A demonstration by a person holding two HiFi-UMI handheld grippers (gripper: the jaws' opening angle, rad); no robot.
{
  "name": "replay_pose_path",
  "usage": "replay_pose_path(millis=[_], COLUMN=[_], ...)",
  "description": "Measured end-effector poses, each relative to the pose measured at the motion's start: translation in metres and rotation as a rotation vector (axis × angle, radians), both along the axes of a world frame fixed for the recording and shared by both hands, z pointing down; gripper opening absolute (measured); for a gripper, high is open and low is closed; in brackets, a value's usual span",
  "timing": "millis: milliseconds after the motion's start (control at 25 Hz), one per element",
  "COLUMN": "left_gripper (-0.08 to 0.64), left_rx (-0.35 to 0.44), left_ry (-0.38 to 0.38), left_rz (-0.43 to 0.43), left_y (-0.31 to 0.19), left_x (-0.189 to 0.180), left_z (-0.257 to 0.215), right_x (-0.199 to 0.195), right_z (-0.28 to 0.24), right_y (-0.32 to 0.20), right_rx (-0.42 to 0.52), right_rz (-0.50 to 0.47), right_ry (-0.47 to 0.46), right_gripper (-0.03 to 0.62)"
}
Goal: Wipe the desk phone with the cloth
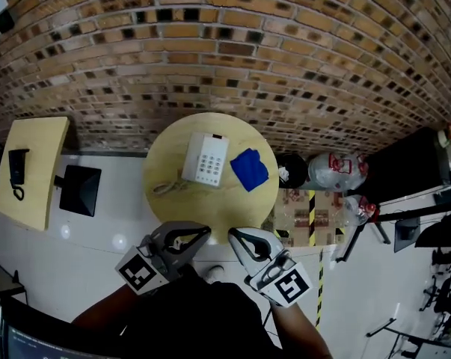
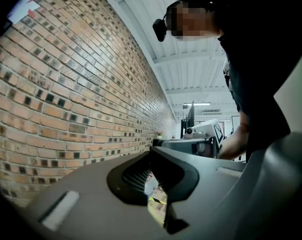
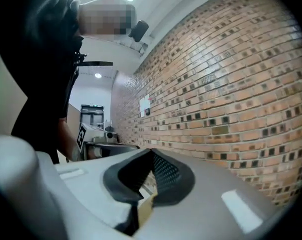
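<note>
A white desk phone (image 1: 205, 159) lies on the round yellow table (image 1: 165, 144), with its coiled cord (image 1: 167, 187) trailing to the left. Just right of the phone lies a crumpled blue cloth (image 1: 249, 169). Both grippers hang side by side at the table's near edge, short of the phone and the cloth. My left gripper (image 1: 206, 232) (image 2: 152, 152) is shut, tips together, nothing between them. My right gripper (image 1: 232, 233) (image 3: 152, 152) is shut and empty too. Neither gripper view shows the phone or the cloth; each looks along a brick wall.
A brick wall (image 1: 232, 43) runs behind the table. At the left stands a second yellow table (image 1: 42, 155) with a black handset (image 1: 17, 172), and a black box (image 1: 79, 190) beside it. A clear plastic bag (image 1: 333, 170), striped floor tape (image 1: 313, 219) and a dark desk (image 1: 405, 167) lie to the right.
</note>
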State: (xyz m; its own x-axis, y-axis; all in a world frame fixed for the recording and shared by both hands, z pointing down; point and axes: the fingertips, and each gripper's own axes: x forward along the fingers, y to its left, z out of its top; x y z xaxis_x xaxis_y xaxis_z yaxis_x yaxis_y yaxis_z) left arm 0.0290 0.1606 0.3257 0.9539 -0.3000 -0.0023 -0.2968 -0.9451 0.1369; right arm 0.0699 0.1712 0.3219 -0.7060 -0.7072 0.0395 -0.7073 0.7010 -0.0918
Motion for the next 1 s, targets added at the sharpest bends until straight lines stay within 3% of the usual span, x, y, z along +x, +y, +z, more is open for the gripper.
replay_pose_path(millis=[400,1000], left_gripper=[-0.012,-0.012], left_rx=[0.024,0.046], left_ry=[0.010,0.024], left_rz=[-0.034,-0.028], left_y=[0.092,0.099], left_x=[0.005,-0.013], left_z=[-0.015,-0.025], right_x=[-0.016,-0.036], right_z=[-0.011,-0.023], right_y=[0.096,0.098], right_rx=[-0.012,0.049], right_rz=[-0.061,-0.056], right_ry=[-0.011,0.020], right_gripper=[0.000,0.000])
